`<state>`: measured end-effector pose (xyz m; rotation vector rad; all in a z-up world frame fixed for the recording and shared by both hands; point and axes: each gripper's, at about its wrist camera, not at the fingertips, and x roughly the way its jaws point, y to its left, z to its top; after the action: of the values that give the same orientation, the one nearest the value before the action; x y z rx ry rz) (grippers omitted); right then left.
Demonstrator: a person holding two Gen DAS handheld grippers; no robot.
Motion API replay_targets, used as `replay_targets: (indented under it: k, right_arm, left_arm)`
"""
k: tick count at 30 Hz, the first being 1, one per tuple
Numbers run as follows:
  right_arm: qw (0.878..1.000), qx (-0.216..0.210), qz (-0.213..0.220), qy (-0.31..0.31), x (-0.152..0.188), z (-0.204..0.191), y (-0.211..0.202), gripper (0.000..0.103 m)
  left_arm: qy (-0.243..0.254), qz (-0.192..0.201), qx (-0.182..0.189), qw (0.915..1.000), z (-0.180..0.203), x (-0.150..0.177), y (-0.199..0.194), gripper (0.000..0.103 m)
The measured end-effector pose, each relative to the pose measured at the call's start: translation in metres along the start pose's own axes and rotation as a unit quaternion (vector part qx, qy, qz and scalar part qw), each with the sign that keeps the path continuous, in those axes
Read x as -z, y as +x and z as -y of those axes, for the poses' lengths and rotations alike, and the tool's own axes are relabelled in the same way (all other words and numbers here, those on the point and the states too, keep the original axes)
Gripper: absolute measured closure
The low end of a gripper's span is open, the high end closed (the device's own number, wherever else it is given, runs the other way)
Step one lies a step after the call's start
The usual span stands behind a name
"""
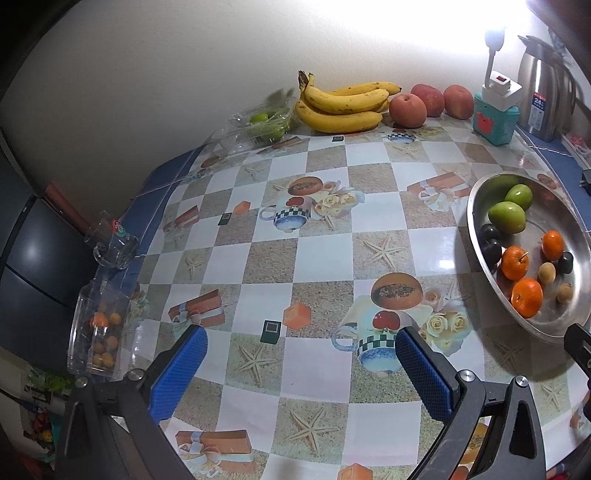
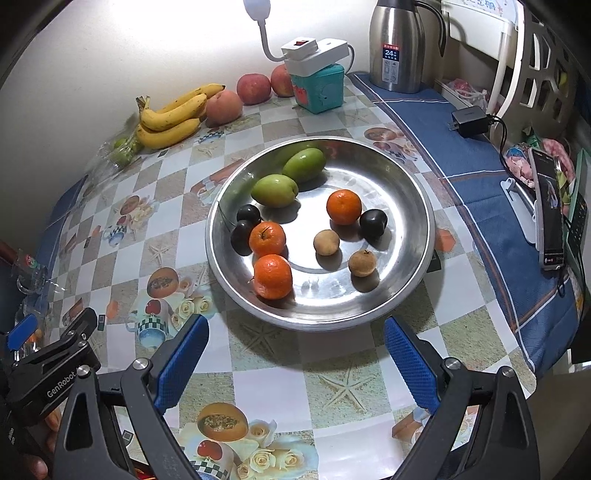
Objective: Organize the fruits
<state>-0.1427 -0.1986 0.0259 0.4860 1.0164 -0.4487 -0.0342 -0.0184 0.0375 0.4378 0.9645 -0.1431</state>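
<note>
Right gripper (image 2: 295, 354): jaws spread wide, empty, just short of the steel plate (image 2: 413, 258). Left gripper (image 1: 299, 363): jaws likewise apart, empty, over the patterned tablecloth (image 1: 258, 236). The plate holds tangerines (image 2: 272, 276), green plums (image 2: 275, 189), dark plums (image 2: 373, 222) and longans (image 2: 326, 242). Bananas (image 2: 173, 120) and peaches (image 2: 224, 106) lie along the wall.

Three tangerines (image 2: 267, 239), three plums (image 2: 373, 222), two longans (image 2: 326, 242)

A lamp (image 2: 257, 7) blows the wall (image 1: 388, 37) out white; fisheye edges curve into dark vignette.
</note>
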Motion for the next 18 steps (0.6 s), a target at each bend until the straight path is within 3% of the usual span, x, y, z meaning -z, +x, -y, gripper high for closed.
replay_targets:
  k: [18]
  right_arm:
    - [1.000,0.003,-0.005,-0.004,0.0003,-0.0026,0.0028,0.007]
  left_arm:
    - [0.000,-0.004,0.010,0.9999,-0.0003,0.0005,0.0013,0.000]
